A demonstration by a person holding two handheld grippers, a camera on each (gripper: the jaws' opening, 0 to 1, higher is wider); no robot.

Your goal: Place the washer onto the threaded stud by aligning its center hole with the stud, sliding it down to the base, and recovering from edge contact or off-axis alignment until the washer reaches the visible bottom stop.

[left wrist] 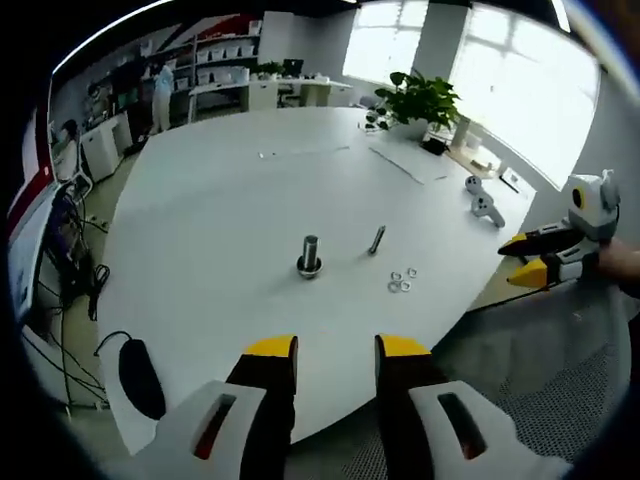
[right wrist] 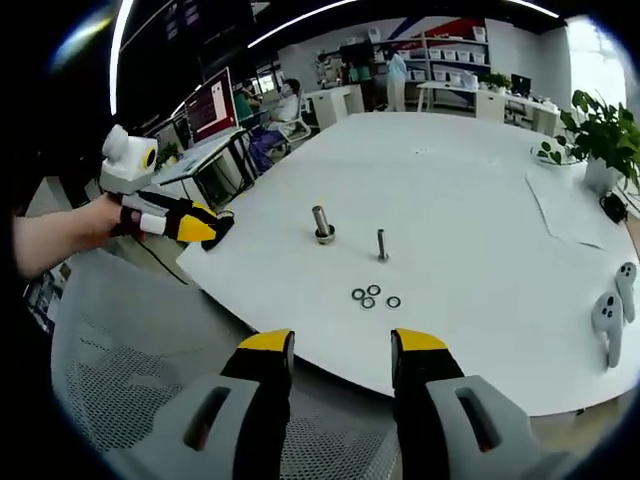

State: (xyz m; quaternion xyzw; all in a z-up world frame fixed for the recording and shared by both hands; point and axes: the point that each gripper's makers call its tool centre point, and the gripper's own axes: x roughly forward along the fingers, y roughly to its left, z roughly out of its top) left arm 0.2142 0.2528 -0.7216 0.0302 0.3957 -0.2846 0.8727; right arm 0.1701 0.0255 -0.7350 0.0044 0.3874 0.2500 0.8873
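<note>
Both grippers, left gripper (left wrist: 336, 347) and right gripper (right wrist: 342, 343), hold jaws apart, empty, above the table (right wrist: 480, 180)

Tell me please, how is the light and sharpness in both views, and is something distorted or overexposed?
Left gripper view: the windows are blown out white, the table edge bows from fisheye distortion, and the stud is sharp with a soft shadow. Right gripper view: lighting is even, the washers are small but distinct, ceiling strips glare at the top, and the left gripper looks stretched near the edge.
</note>
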